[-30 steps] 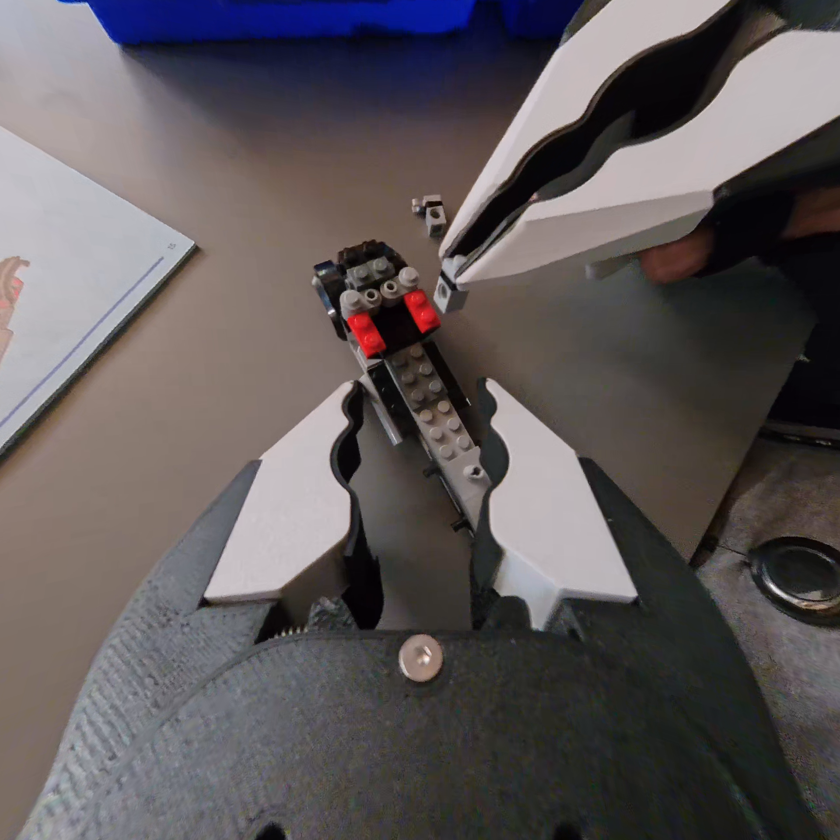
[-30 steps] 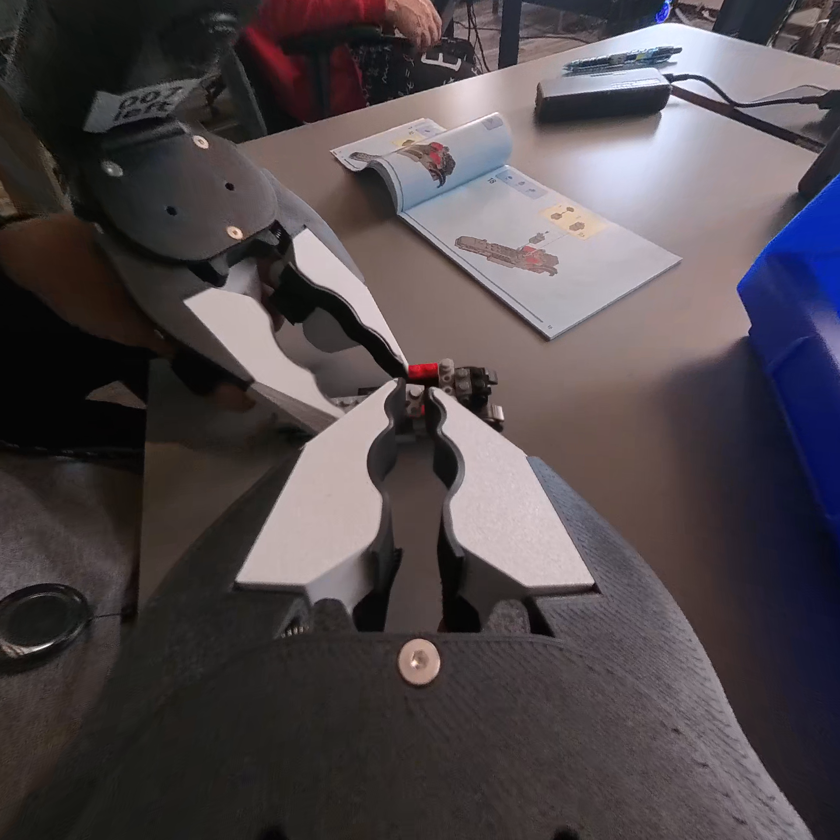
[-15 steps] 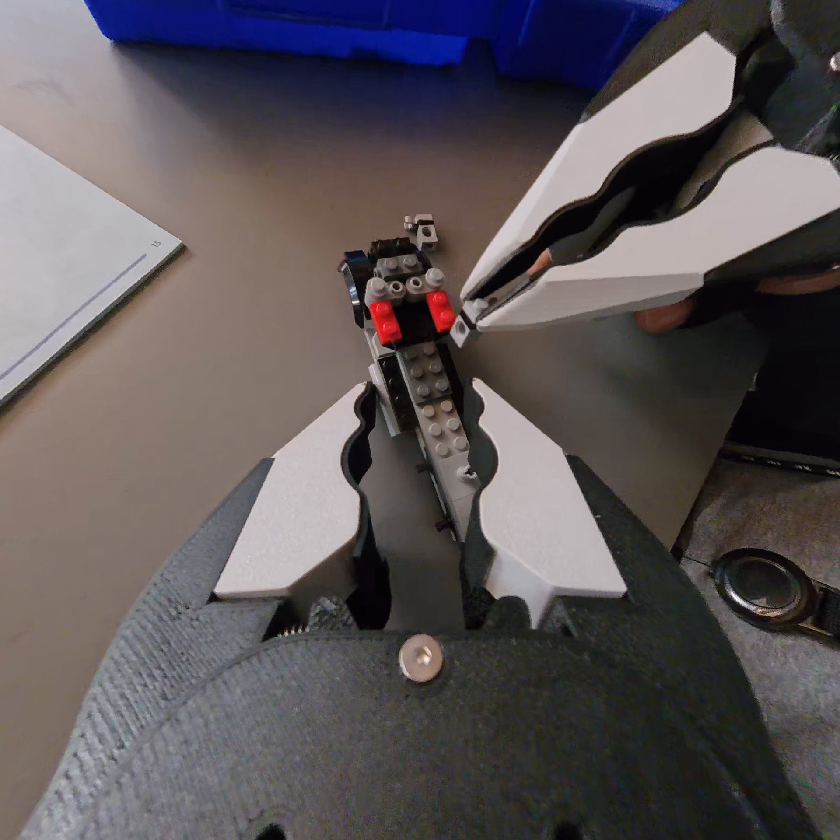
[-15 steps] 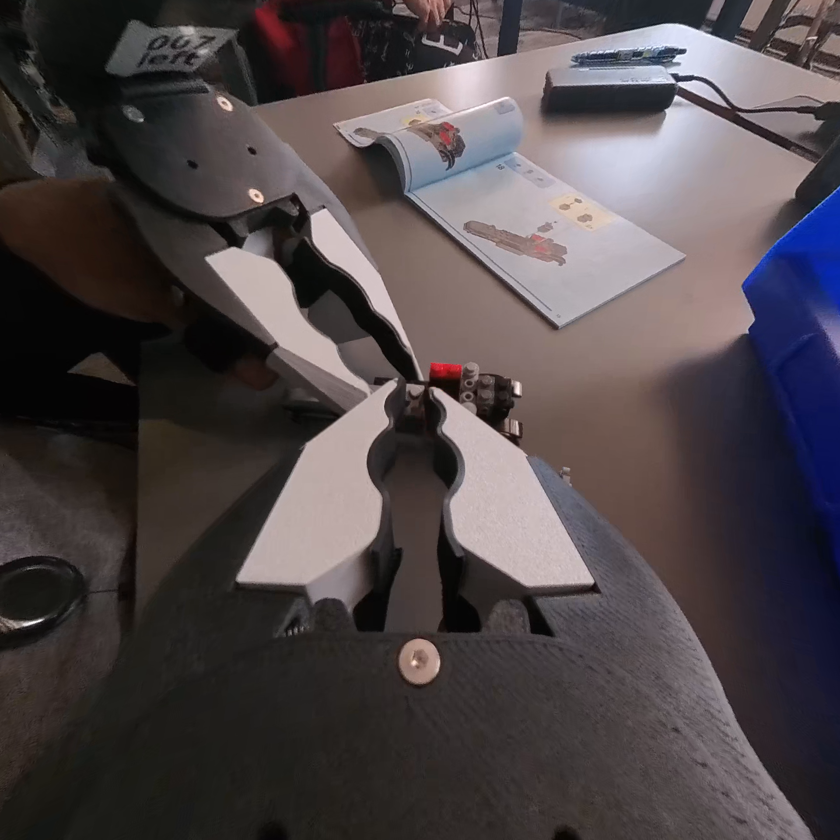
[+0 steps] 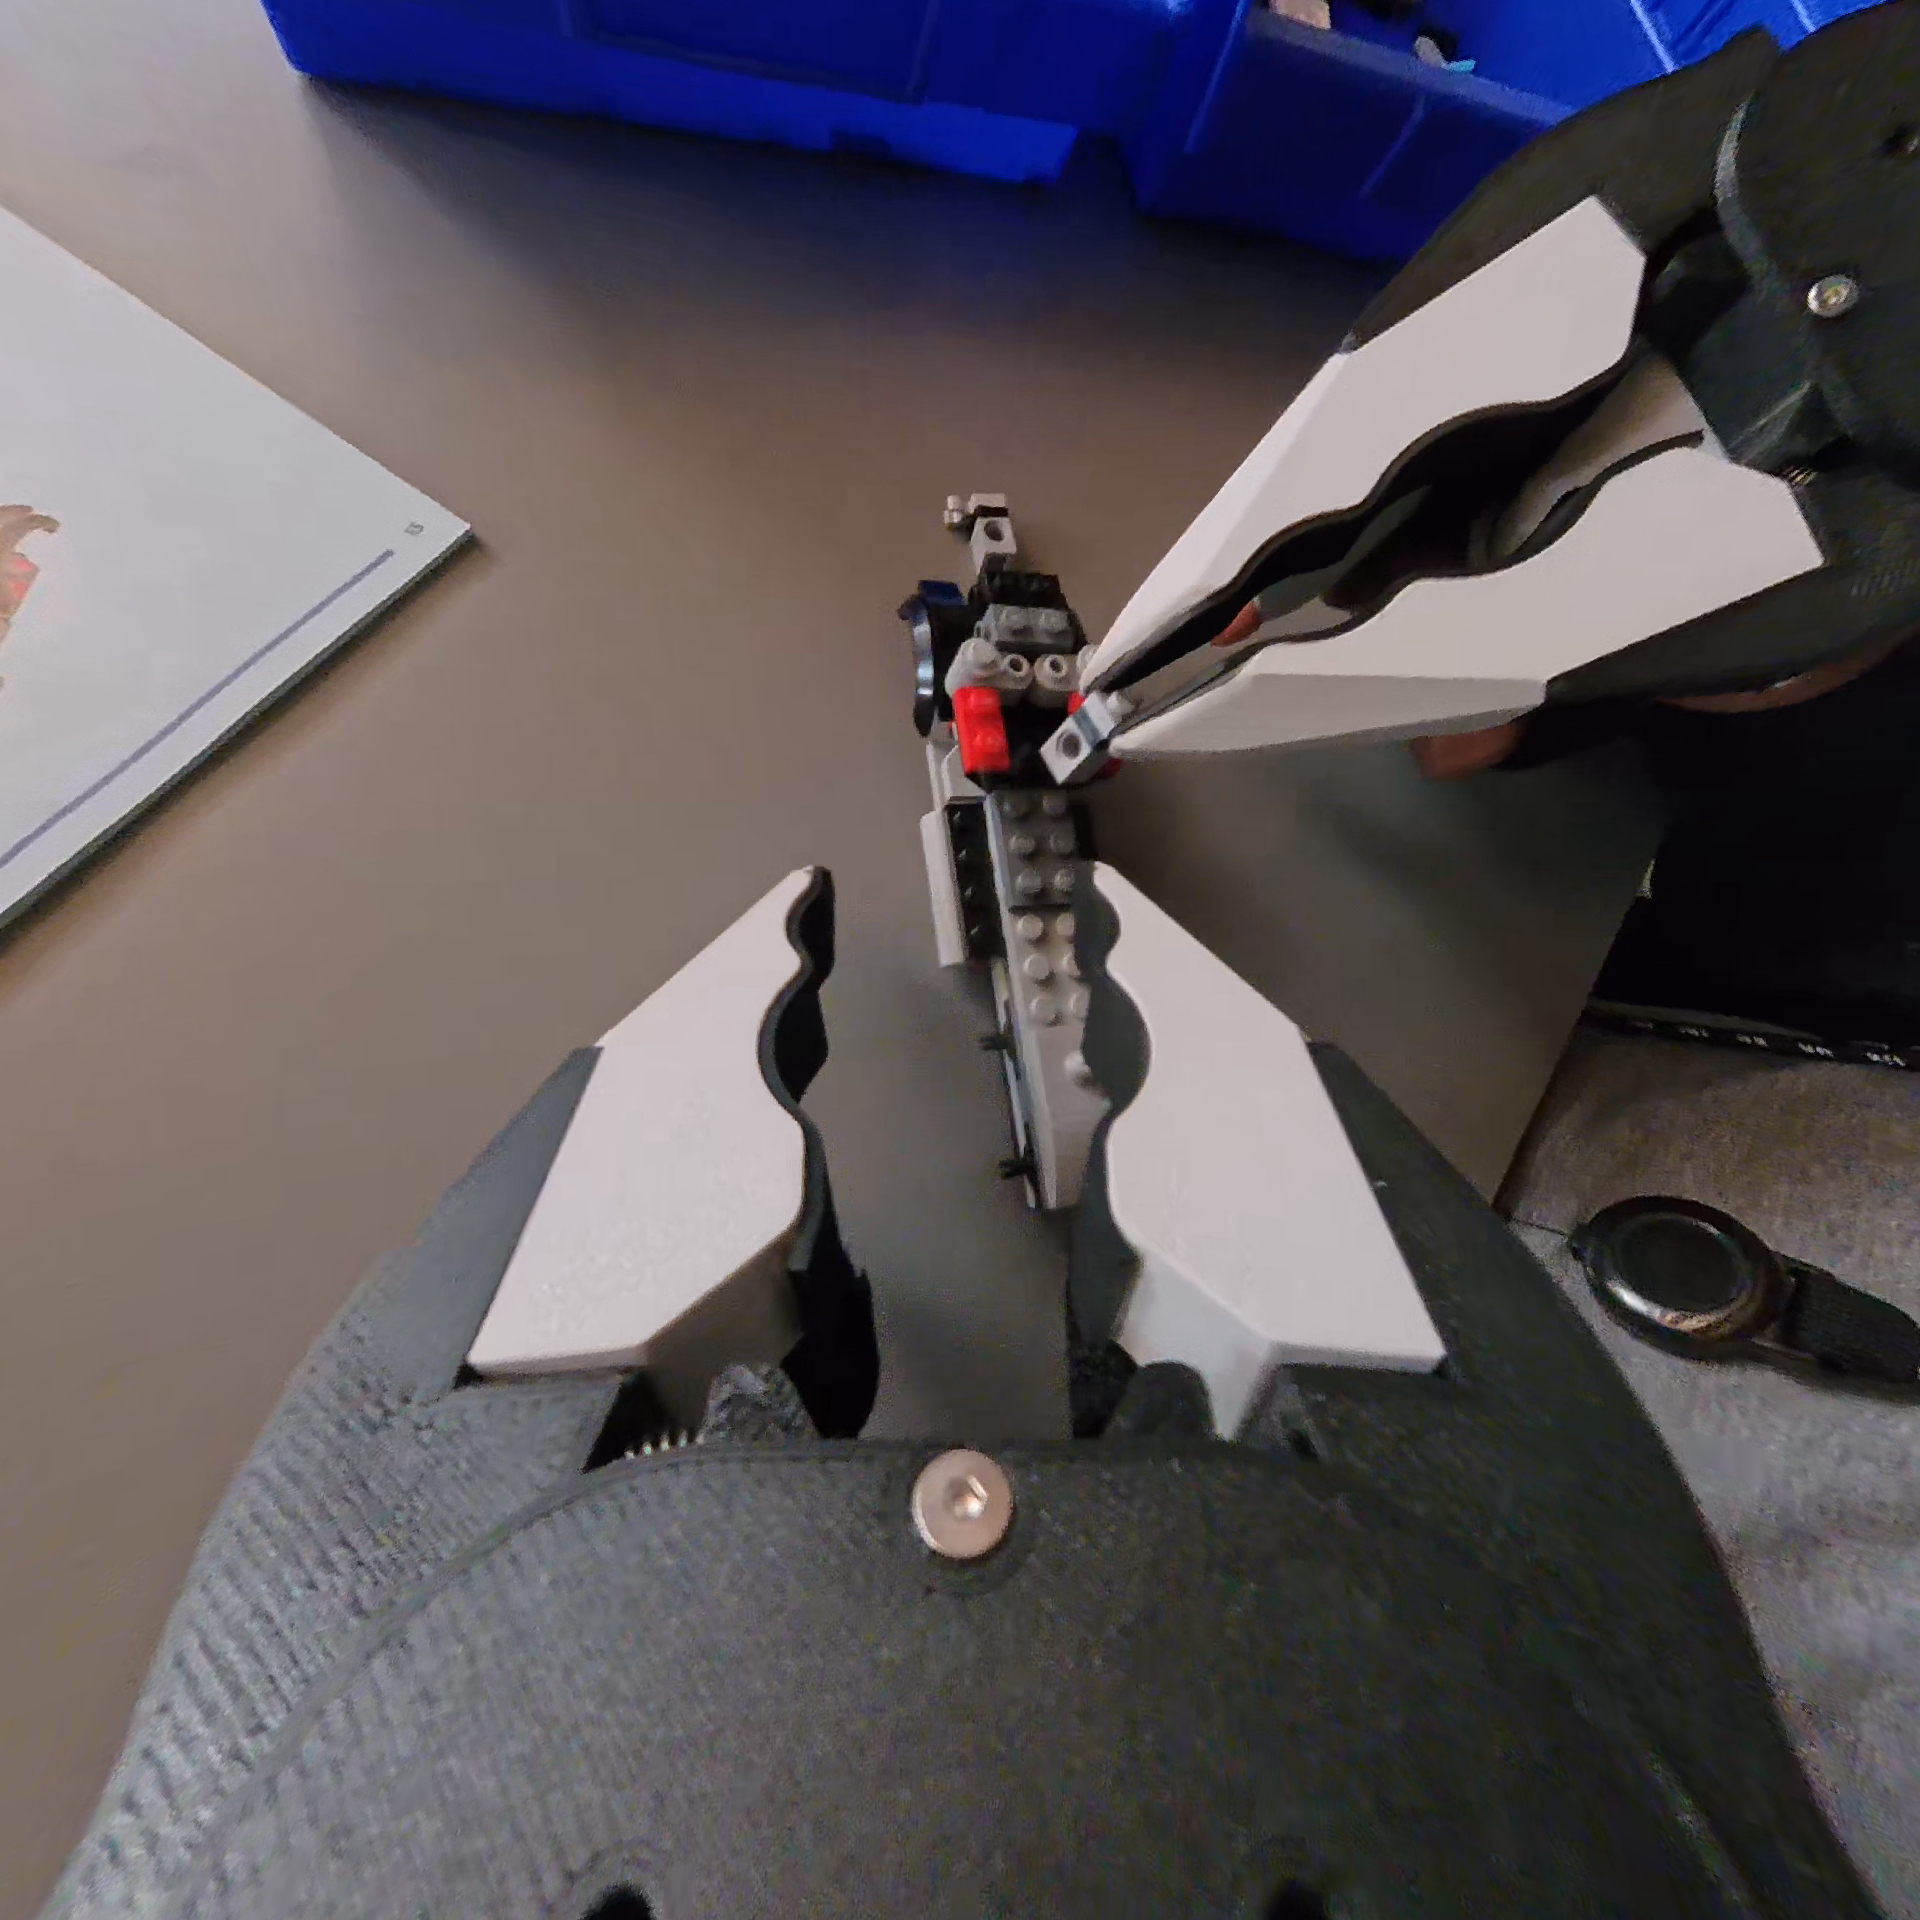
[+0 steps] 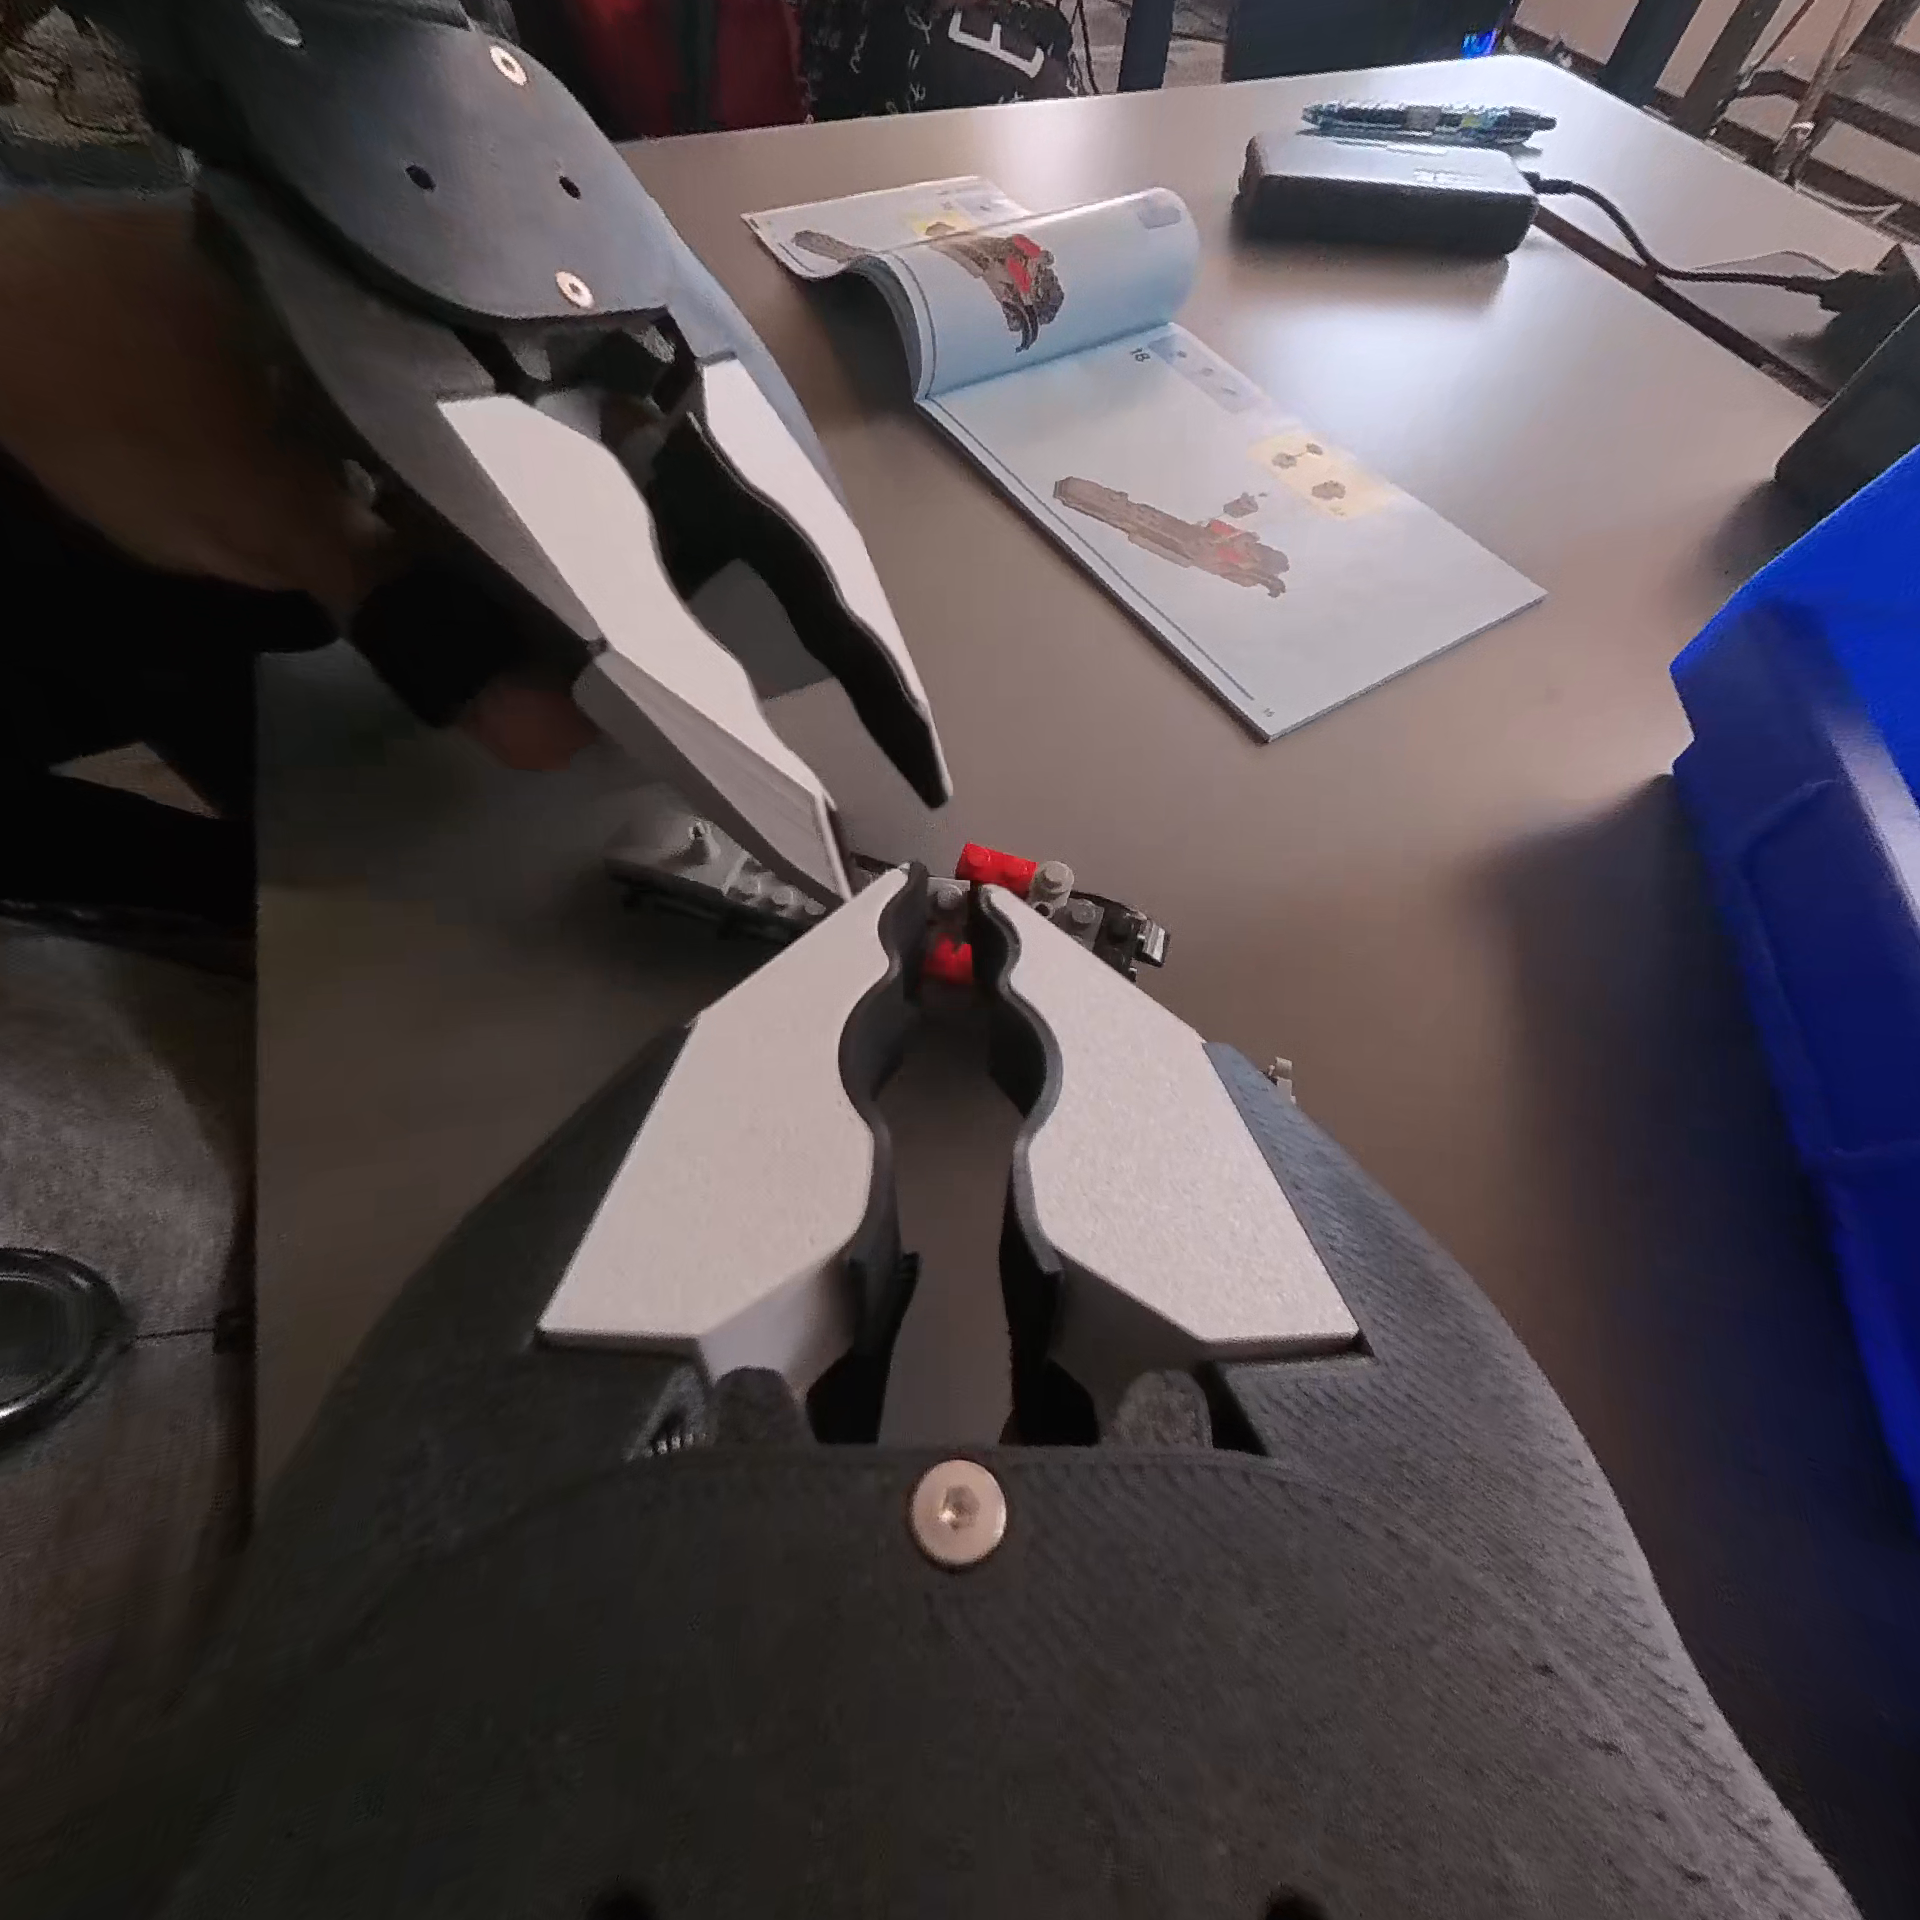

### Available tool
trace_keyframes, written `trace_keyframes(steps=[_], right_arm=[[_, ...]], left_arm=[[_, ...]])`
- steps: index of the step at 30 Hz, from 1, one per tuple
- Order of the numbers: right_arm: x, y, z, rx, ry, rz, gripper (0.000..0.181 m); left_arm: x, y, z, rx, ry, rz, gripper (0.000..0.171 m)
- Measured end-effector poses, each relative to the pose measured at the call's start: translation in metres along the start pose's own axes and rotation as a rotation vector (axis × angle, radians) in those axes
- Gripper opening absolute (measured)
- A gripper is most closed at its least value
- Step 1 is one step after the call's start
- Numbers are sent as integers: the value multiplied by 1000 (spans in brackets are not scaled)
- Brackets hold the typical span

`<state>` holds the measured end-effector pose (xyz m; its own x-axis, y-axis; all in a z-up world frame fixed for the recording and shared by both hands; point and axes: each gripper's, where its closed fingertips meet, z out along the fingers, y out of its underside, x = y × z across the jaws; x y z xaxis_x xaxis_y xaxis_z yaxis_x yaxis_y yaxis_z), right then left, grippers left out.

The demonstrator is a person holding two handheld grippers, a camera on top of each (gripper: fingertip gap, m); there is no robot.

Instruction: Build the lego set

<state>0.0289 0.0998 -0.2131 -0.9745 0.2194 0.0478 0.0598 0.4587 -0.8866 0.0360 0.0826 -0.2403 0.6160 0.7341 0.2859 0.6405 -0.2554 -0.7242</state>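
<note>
The long grey, black and red lego model lies flat on the brown desk, running from centre frame toward 12 o'clock in the left wrist view. The left hand-held gripper is released, its jaws spread wide: the right finger lies against the model's grey studded tail, while the left finger stands clear of it with bare desk between.

The right hand-held gripper comes in from 2 o'clock, clenched on a small grey brick. That brick sits right at the model's raised front section, beside the red pieces; whether it is pressed onto the studs or just above them is hard to tell, as the fingertips cover the joint. In the right wrist view the same gripper has its tips almost together, with red and grey showing in the gap.

A loose small grey piece lies on the desk just past the model's far end at 12 o'clock. An open instruction booklet lies at 1 o'clock in the right wrist view, and a blue bin sits along the top edge at 12 o'clock in the left wrist view
</note>
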Motion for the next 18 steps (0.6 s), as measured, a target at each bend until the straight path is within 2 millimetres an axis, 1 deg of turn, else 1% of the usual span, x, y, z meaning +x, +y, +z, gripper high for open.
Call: trace_keyframes(steps=[2, 5, 9, 13, 15, 18], right_arm=[[1, -1, -1, 9, 4, 6, 9], [2, -4, -4, 29, 7, 15, 9], [2, -6, -11, 53, 10, 30, 9], [-2, -6, -16, 62, 19, 33, 9], [-4, -5, -16, 65, 21, 36, 9], [-6, -3, -17, 66, 30, 35, 9]], left_arm=[[-1, 4, -4, -17, 5, -6, 58], [2, 12, -7, -53, 41, -16, 72], [6, 17, -11, -71, 46, 17, 75], [13, 19, -6, -98, -16, 115, 74], [16, 20, -2, -111, -51, 156, 68], [18, 22, 5, -126, -101, 197, 55]])
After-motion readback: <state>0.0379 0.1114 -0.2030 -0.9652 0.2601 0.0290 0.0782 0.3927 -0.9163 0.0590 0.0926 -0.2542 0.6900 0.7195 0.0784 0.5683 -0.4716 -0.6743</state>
